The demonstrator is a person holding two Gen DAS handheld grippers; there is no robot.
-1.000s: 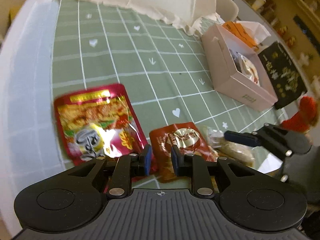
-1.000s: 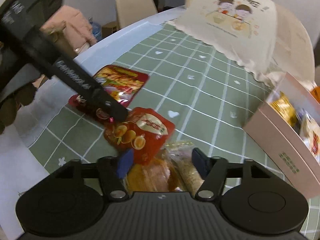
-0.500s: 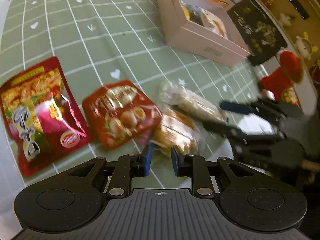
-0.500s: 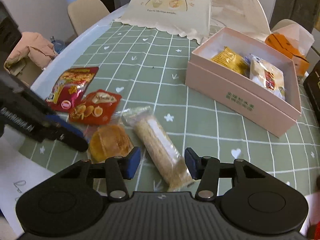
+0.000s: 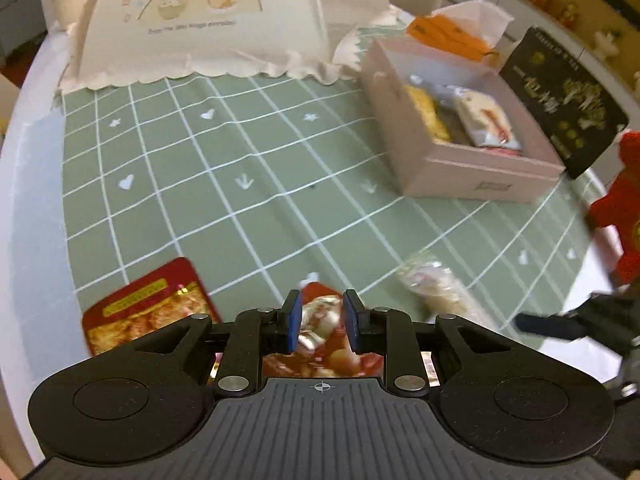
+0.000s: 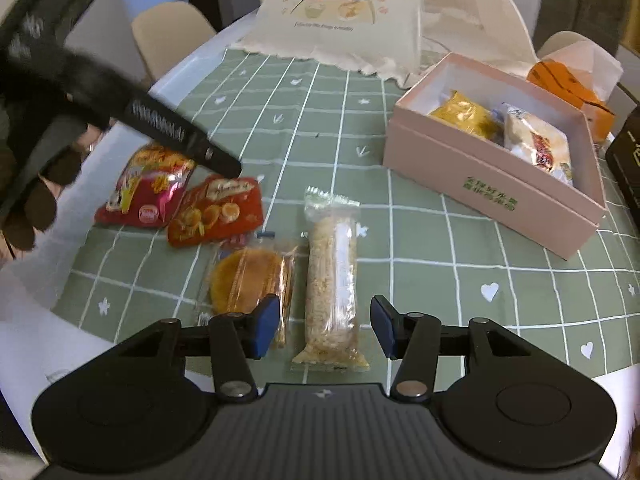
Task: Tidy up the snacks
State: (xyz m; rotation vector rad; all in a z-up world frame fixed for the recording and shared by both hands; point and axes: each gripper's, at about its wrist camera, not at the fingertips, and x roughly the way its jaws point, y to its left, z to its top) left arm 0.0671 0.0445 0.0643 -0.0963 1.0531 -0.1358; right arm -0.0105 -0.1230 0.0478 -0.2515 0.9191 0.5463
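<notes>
glossy foil on the red snack packs (image 6: 218, 216), clear crinkly plastic around the rice bar (image 6: 331, 276), matt pink cardboard box (image 6: 492, 184), smooth green tablecloth (image 6: 320, 128).

Two fisheye views, each looking forward along a hand-held gripper over a green checked tablecloth (image 5: 248, 168).

The left wrist view sits low and close above the red snack packet (image 5: 320, 320) between its fingers, facing the far pink box (image 5: 472, 184). The right wrist view sits higher and further back, angled down, with the long cereal bar (image 6: 331, 276) ahead. Both share the packets, box, white food cover (image 6: 340, 12), and each other's gripper at the edge.
</notes>
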